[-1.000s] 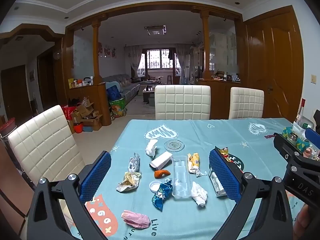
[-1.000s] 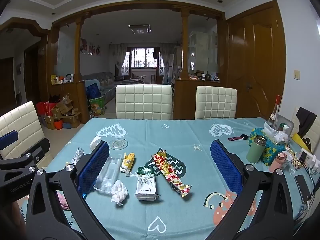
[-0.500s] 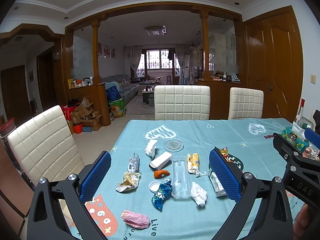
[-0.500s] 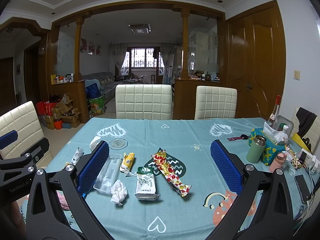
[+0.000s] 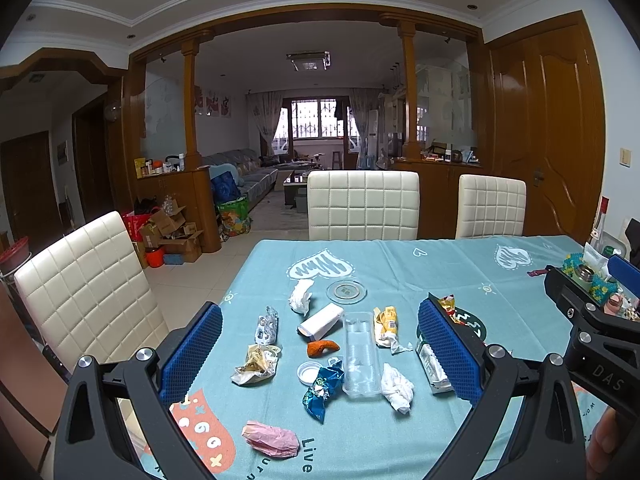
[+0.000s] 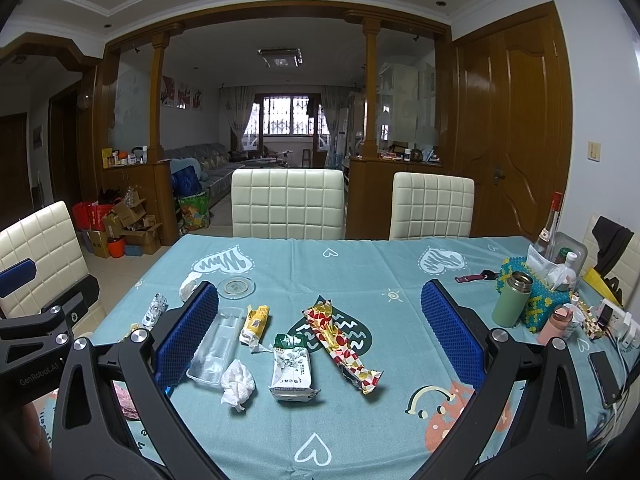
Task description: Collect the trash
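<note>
Trash lies scattered on the teal tablecloth (image 5: 400, 264). In the left wrist view I see a clear plastic tray (image 5: 361, 354), a white crumpled tissue (image 5: 397, 388), a blue wrapper (image 5: 322, 390), a pink wrapper (image 5: 271, 438), an orange scrap (image 5: 322, 347) and a yellow packet (image 5: 386, 320). My left gripper (image 5: 320, 356) hangs open above them, holding nothing. In the right wrist view a green-white packet (image 6: 291, 368) and a red-gold wrapper (image 6: 342, 344) lie between the fingers of my open right gripper (image 6: 320, 340), which is also empty and above the table.
A glass coaster (image 5: 346, 291) sits mid-table. At the right edge stand a green flask (image 6: 512, 300), a tissue box (image 6: 548, 280), a pink cup (image 6: 556, 322), a bottle (image 6: 550, 224) and a phone (image 6: 604, 374). White chairs (image 5: 363, 206) surround the table.
</note>
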Available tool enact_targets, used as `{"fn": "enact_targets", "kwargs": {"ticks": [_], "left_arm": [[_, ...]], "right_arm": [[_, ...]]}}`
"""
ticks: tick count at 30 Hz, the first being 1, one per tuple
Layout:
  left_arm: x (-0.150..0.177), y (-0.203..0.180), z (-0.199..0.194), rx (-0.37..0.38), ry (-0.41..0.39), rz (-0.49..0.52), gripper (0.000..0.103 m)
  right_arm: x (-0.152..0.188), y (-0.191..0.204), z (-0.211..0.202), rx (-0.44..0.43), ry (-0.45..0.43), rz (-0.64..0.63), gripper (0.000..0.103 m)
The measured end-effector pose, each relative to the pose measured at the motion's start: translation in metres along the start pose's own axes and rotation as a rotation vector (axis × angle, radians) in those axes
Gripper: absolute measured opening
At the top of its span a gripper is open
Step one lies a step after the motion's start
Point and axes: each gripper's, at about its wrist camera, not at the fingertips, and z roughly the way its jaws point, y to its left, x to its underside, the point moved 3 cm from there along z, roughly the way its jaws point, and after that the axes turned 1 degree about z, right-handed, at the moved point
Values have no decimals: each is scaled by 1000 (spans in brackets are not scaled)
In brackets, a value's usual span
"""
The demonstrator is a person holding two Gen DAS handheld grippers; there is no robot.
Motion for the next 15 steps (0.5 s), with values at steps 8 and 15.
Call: {"fn": "enact_targets", "kwargs": {"ticks": [8, 15], "left_arm": [[0, 0, 0, -2, 0, 1, 96], [-1, 0, 2, 3, 1, 4, 96]], "right_arm": [[0, 0, 0, 1, -1, -2, 100], [0, 1, 0, 1, 2, -1, 100]]}}
